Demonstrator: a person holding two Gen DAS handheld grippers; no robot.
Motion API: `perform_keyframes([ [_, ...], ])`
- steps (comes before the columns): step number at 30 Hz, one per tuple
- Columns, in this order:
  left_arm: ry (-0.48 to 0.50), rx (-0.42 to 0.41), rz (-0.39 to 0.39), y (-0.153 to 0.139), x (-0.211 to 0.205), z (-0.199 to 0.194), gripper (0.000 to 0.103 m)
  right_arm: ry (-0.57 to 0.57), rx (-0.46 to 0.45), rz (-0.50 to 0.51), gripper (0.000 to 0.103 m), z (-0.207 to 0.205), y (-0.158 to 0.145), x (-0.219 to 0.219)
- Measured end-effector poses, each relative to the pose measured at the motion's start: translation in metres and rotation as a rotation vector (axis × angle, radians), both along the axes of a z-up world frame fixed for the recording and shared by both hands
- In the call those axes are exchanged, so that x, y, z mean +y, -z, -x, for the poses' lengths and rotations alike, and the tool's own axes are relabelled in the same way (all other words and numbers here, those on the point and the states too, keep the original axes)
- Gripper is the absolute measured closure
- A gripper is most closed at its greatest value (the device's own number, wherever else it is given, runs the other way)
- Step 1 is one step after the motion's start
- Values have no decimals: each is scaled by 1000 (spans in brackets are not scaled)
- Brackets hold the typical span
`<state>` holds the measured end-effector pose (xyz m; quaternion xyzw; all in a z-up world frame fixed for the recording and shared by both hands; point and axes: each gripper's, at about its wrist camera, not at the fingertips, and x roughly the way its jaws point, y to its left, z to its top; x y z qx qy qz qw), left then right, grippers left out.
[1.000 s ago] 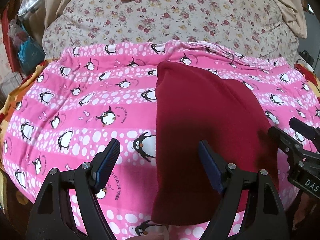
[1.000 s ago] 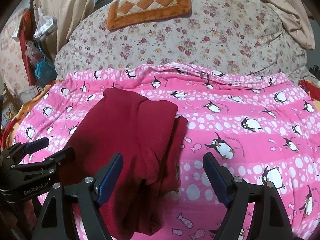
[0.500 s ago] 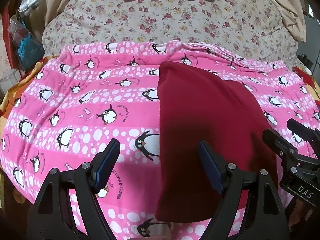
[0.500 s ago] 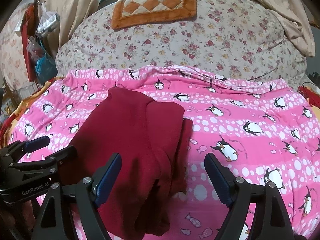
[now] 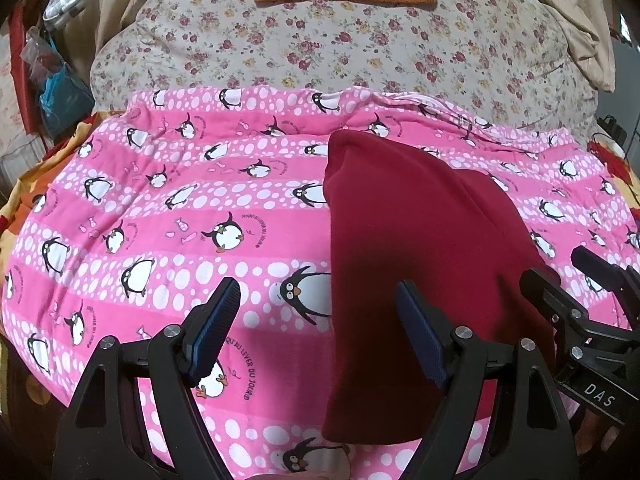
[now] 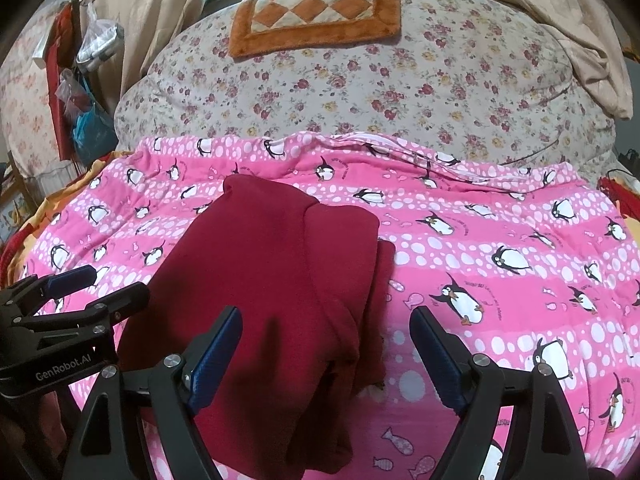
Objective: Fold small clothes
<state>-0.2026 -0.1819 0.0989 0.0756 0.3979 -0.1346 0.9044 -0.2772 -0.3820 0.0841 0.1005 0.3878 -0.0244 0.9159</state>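
Observation:
A dark red garment (image 5: 416,240) lies folded lengthwise on the pink penguin blanket (image 5: 180,216); in the right wrist view (image 6: 272,280) its layers overlap along the right edge. My left gripper (image 5: 318,312) is open and empty, held above the garment's left edge near its near end. My right gripper (image 6: 326,340) is open and empty above the garment's right side. Each gripper shows in the other's view: the right one (image 5: 568,280) at the right edge, the left one (image 6: 88,288) at the left edge.
A floral quilt (image 6: 360,80) is piled behind the blanket, with an orange checked mat (image 6: 316,12) on top. Plastic bags (image 6: 88,92) hang at the left by a beige curtain. The bed's near edge runs just under both grippers.
Both grippers have drawn back and up a little from the garment, so more of the bed shows. The garment has not moved. Both stay open.

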Motion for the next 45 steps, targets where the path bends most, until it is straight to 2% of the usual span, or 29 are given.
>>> perform_keyframes([
  [45,-19,-2,14,6,-3,-3,23,4,10,2,19,-3,8,1],
])
